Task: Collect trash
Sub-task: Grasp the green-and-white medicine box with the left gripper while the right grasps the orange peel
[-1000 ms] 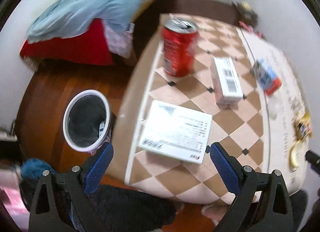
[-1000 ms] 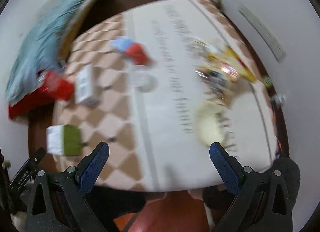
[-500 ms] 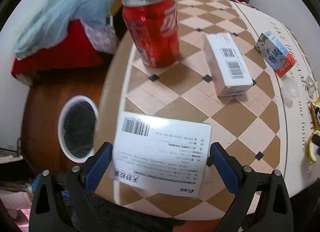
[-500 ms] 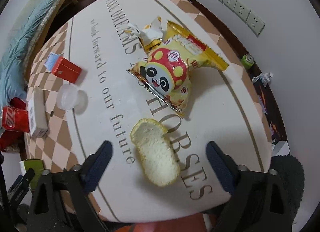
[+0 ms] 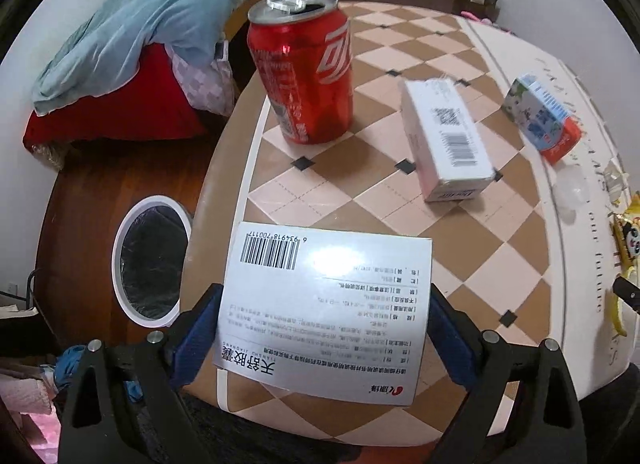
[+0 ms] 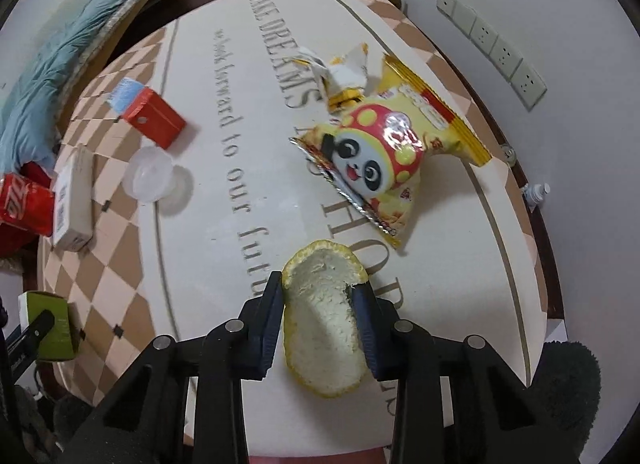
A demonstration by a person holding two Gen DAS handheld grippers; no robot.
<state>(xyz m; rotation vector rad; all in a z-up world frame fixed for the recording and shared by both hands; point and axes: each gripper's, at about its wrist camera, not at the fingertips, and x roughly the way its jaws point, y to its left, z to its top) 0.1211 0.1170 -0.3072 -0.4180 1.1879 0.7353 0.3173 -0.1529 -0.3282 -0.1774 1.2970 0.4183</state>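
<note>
**Two grippers closed on table litter: flat box at left, citrus peel at right**

Left wrist view. Left gripper [image 5: 324,328] clamped on a flat white box [image 5: 326,310], blue pads pressed against its two short sides; barcode and printed text face up, box held over the near edge of the checkered table [image 5: 472,248]. Beyond it, upright and well apart from the box: red soda can [image 5: 302,68], top opened. To the right of the can, lying flat: narrow white carton [image 5: 446,140] with barcode. Further right, near the table's white band: small blue-and-red carton [image 5: 540,118], tipped on its side. On the floor left of the table, below its edge: round white-rimmed bin [image 5: 150,260] lined with a dark bag. Behind, in the background: blue blanket [image 5: 132,28] draped over red bedding.

Right wrist view. Right gripper [image 6: 320,312] pinching a yellow citrus peel [image 6: 324,320], white pith upward, pads touching both long edges; peel resting on the lettered white part of the table. Just beyond the peel: yellow snack bag [image 6: 384,160] with a panda print, torn wrapper scraps [image 6: 340,72] at its far end. Left of centre: clear plastic lid [image 6: 150,178], with the blue-and-red carton near it. At far left: narrow white carton and soda can, close together. In the lower left corner: a green box face between the left gripper's fingers.
</note>
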